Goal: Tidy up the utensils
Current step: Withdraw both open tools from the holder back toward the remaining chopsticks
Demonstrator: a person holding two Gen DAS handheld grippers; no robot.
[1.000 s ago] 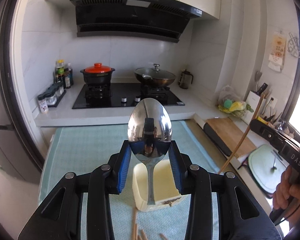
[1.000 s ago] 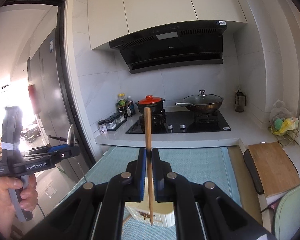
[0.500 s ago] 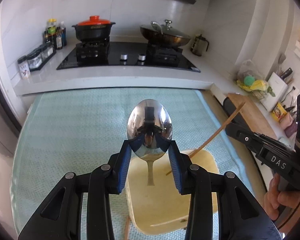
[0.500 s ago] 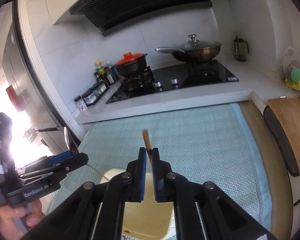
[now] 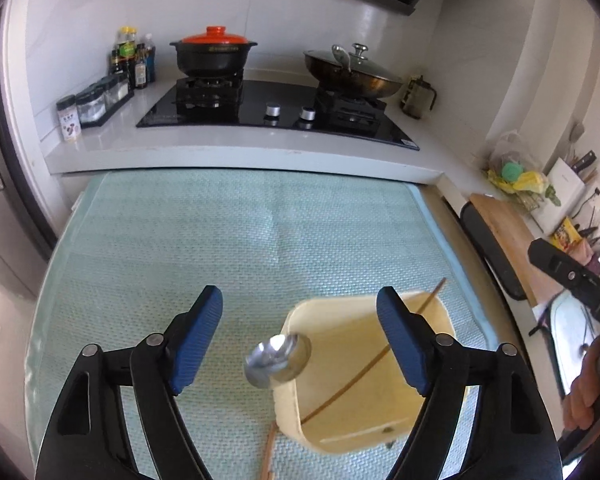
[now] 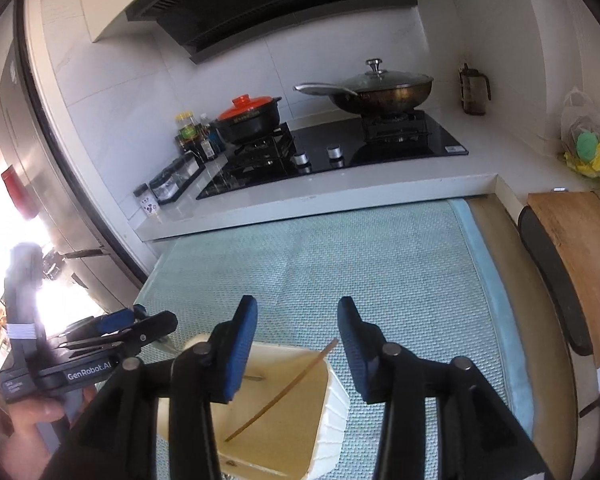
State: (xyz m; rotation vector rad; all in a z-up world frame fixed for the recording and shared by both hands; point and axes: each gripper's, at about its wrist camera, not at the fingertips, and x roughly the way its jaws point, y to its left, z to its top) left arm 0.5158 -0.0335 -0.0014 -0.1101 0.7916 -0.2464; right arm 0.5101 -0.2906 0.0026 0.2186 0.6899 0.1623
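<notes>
Two hand-held grippers hang over a cream plastic container (image 5: 364, 376) on a pale green woven mat (image 5: 236, 240), with a stove counter at the far side. Readable writing is scarce: "GenRobot.AI" runs in white along the black body of the left gripper (image 6: 112, 326) as seen from the right wrist camera; the gold lettering on the black pot with the orange lid (image 5: 213, 50) and the labels on the sauce bottles (image 5: 134, 60) are too small to read.

The left gripper (image 5: 300, 340) points steeply down at the near part of the mat, its blue-padded jaws opening wide with nothing pressed between the pads. Between them a steel spoon (image 5: 278, 360) shows its bowl at the container's left rim, free of both pads; whether it rests on the rim cannot be told. The right gripper (image 6: 296, 344) also tilts down over the container, its jaws opening and empty. A wooden chopstick (image 6: 280, 390) lies slanted inside the container, its upper end poking above the far right rim. Another chopstick (image 5: 269, 454) lies on the mat just beside the container's near left corner. The person's right hand (image 5: 590, 392) grips its handle at the right edge of the left view, near a wooden cutting board (image 5: 508, 240).
</notes>
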